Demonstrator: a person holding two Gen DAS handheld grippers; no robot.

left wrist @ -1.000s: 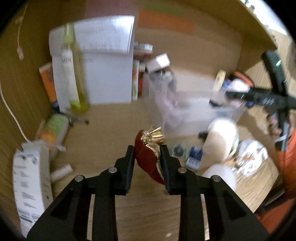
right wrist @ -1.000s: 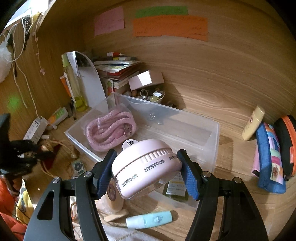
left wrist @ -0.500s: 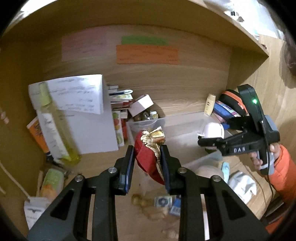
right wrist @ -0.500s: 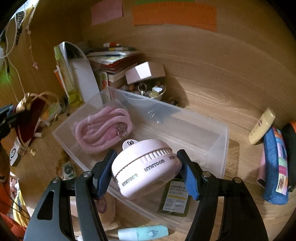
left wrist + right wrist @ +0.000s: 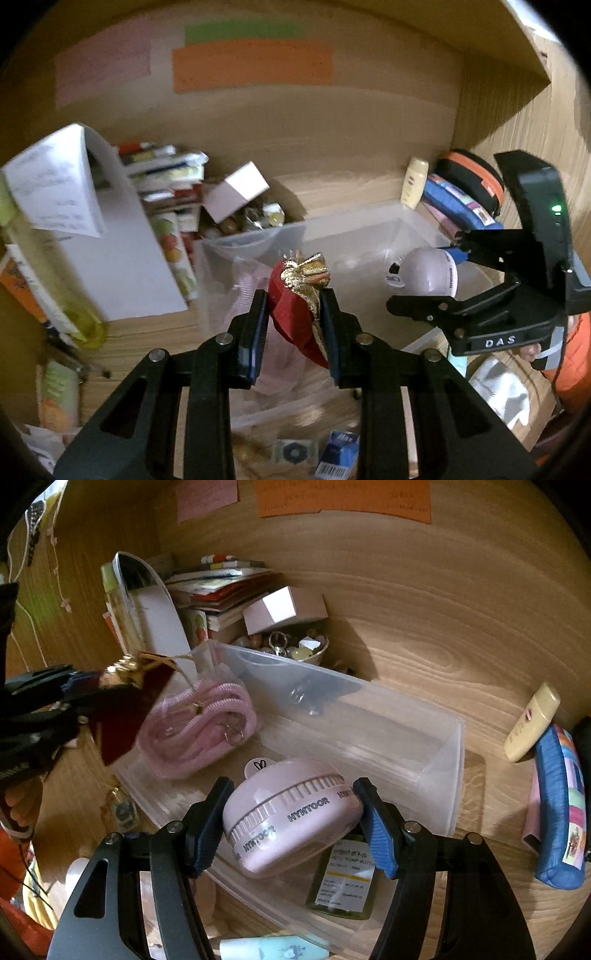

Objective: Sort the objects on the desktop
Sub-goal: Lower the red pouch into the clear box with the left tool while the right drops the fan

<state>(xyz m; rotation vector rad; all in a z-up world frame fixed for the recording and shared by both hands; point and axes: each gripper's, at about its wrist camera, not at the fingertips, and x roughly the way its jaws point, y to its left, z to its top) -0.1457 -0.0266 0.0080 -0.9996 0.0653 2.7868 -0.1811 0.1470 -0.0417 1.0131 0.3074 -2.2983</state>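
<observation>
My left gripper [image 5: 293,301] is shut on a red cloth pouch with a gold tie [image 5: 297,306], holding it above the near left end of a clear plastic bin [image 5: 369,229]. From the right wrist view the pouch [image 5: 118,709] hangs at the left over the bin's left rim. My right gripper [image 5: 293,805] is shut on a round pink fan marked HYNTOOR [image 5: 291,812], held over the bin's [image 5: 436,760] front wall. A coiled pink cord [image 5: 199,723] lies inside the bin at its left end. The fan [image 5: 424,271] and right gripper [image 5: 428,275] show at the right of the left wrist view.
Behind the bin stand stacked books [image 5: 218,590], a pink box [image 5: 284,609] on a bowl of trinkets [image 5: 295,650], and a white folder [image 5: 110,258] with a green bottle [image 5: 48,284]. A cream tube [image 5: 532,723] and blue pouch [image 5: 561,805] lie right. A small bottle [image 5: 343,882] and blue tube [image 5: 273,947] lie in front.
My left gripper has carried the red pouch up and right, from over the bare desk to over the bin's left end. The right gripper with the fan has edged down slightly toward the bin.
</observation>
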